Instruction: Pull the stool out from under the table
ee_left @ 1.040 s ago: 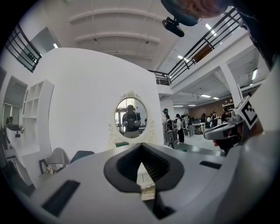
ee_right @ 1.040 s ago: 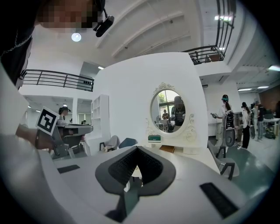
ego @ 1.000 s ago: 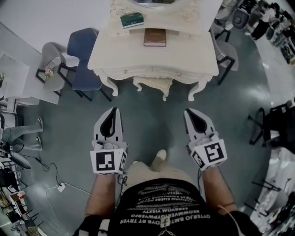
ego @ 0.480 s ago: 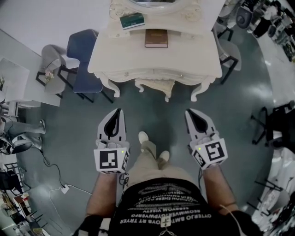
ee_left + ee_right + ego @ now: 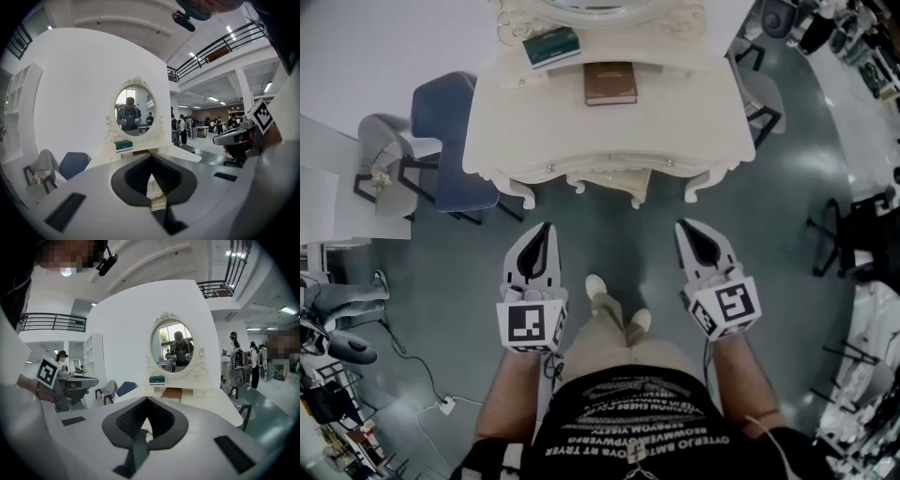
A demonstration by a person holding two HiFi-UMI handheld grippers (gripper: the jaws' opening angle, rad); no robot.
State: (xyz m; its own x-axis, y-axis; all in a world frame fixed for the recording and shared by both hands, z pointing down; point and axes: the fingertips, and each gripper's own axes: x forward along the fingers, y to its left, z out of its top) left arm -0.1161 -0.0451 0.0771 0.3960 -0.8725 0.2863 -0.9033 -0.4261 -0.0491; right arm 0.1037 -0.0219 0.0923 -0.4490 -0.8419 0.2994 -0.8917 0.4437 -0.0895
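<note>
Grey-green floor (image 5: 609, 234): a bare strip runs between the table's front edge and the person's feet. More bare floor lies to the right, and the left side is more crowded.

Table (image 5: 684, 122): cream-white dressing table with a scalloped front edge, a curved leg at each front corner and an oval mirror (image 5: 174, 348) at the back. On top lie a brown book (image 5: 610, 82) and a green box (image 5: 551, 45).

Stool (image 5: 609, 180): cream, tucked into the knee space under the table's front edge. Only its front rail and two curved front legs show, just past that edge. Nothing touches it.

Blue chair (image 5: 441, 131): just beside the table's left end, with a grey chair (image 5: 380, 164) beyond it.

Dark-framed chair (image 5: 764, 98): at the table's right end.

Left gripper (image 5: 545, 229): jaws closed together with nothing held. It hovers over the floor left of the person's legs, tips pointing at the table and well apart from the stool.

Right gripper (image 5: 681, 227): jaws likewise closed and empty. It hovers right of the legs, level with the left one, also well short of the stool.

Shoes (image 5: 595, 284): on the floor between the two grippers.

Cable (image 5: 412, 394): trails across the floor at lower left, away from the strip in front of the stool.
</note>
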